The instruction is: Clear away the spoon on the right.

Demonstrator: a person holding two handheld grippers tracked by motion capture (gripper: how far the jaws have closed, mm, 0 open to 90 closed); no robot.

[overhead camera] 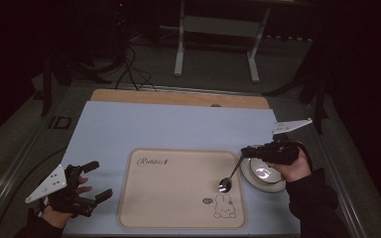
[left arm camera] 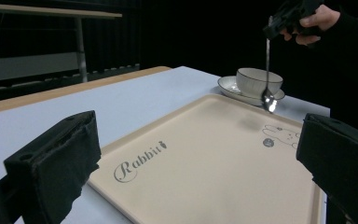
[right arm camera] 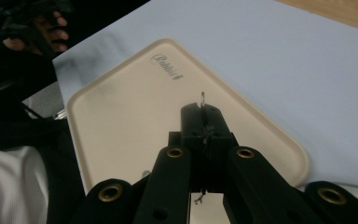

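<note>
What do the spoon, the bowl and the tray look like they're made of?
Spoon: polished metal, probably steel; its bowl glints. Bowl: glazed white ceramic, it seems, with a thin dark rim line. Tray: matte beige, likely plastic or silicone; moulded raised edge, printed rabbit.

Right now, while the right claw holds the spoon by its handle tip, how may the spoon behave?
The spoon looks metal and shiny, so probably stiff yet slippery. The right claw pinches only its thin handle end, so it may swing or twist. Hanging bowl-down over the tray, it would likely fall there if it slipped.
</note>
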